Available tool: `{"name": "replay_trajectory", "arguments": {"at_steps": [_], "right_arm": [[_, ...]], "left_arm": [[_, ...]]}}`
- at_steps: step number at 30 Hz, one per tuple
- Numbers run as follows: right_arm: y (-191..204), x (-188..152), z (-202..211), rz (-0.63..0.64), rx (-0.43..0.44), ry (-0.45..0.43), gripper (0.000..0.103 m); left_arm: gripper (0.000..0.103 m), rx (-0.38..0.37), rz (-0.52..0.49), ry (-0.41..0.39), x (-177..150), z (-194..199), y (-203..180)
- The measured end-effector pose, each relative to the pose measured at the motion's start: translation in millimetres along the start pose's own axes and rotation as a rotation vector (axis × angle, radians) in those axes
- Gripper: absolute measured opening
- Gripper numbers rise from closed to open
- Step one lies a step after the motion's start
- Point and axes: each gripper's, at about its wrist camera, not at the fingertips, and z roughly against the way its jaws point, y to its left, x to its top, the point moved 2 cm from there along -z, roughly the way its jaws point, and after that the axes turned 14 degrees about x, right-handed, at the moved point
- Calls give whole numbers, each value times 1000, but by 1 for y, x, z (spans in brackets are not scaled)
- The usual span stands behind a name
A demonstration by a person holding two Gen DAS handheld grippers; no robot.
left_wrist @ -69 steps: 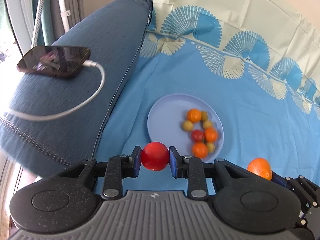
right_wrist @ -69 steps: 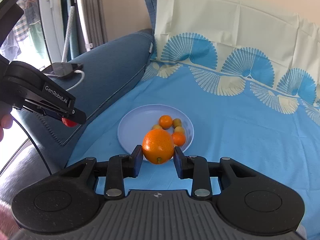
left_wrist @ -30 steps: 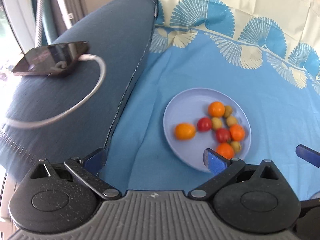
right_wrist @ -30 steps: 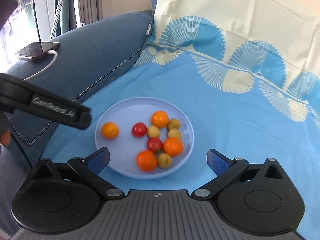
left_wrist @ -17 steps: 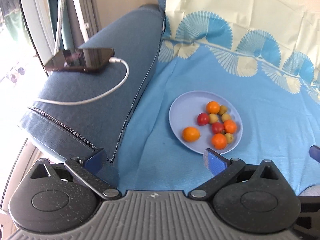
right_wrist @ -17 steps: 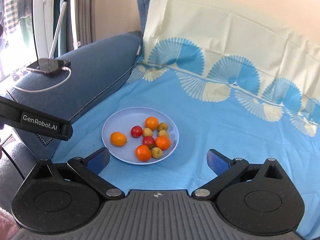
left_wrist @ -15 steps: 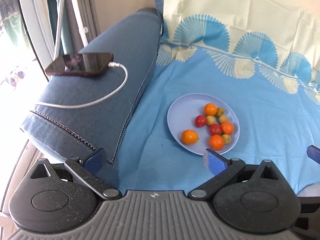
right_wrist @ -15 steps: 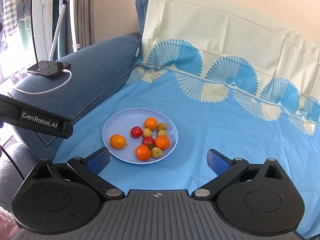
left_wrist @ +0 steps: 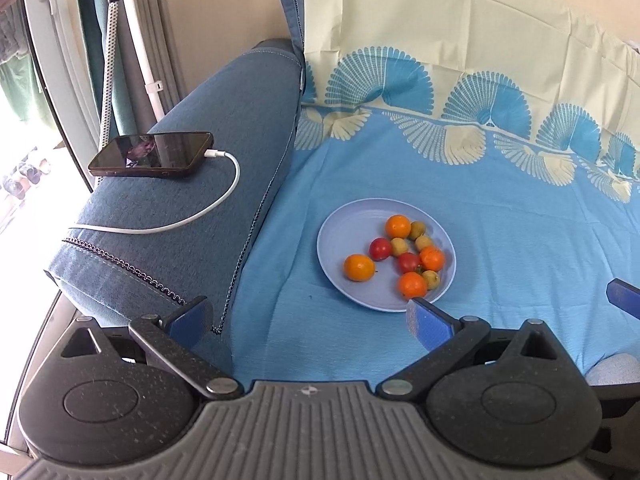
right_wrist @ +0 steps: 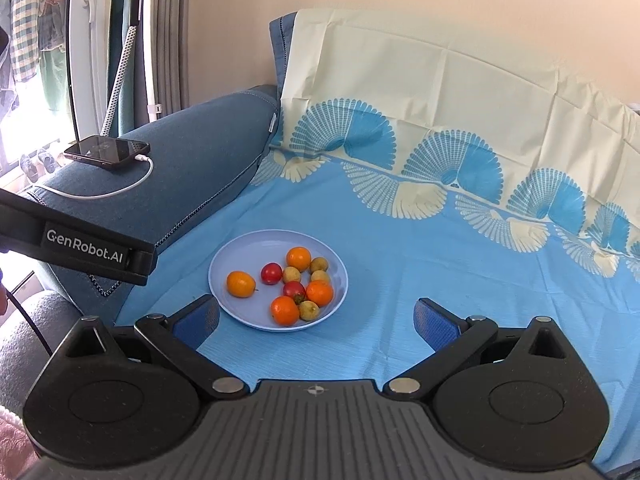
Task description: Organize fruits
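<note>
A pale blue plate (left_wrist: 344,232) (right_wrist: 248,252) lies on the blue sheet and holds several small fruits: orange ones such as the lone one at its left (left_wrist: 359,267) (right_wrist: 241,284), red tomatoes (left_wrist: 380,248) (right_wrist: 271,273) and yellow-green ones (left_wrist: 400,246). My left gripper (left_wrist: 310,316) is open and empty, held back from the plate's near side. My right gripper (right_wrist: 316,318) is open and empty, also short of the plate. The left gripper's body (right_wrist: 80,246) shows at the left of the right wrist view.
A blue sofa armrest (left_wrist: 224,128) rises left of the plate, with a black phone (left_wrist: 152,155) and its white charging cable (left_wrist: 192,216) on top. A cream and blue patterned sheet (left_wrist: 460,60) covers the backrest. A window and curtains stand at the far left.
Both grippers let go of their fruits, a red tomato and an orange, which now lie on the plate. Both have opened and drawn back and up from the plate.
</note>
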Motion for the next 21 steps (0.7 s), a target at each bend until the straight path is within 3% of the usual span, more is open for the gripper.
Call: {"name": "replay_trajectory", "arguments": {"at_steps": [21], "right_arm": [[0, 0, -1, -9, -2, 13, 102]], "left_arm": [[103, 12, -21, -11, 0, -3, -4]]}}
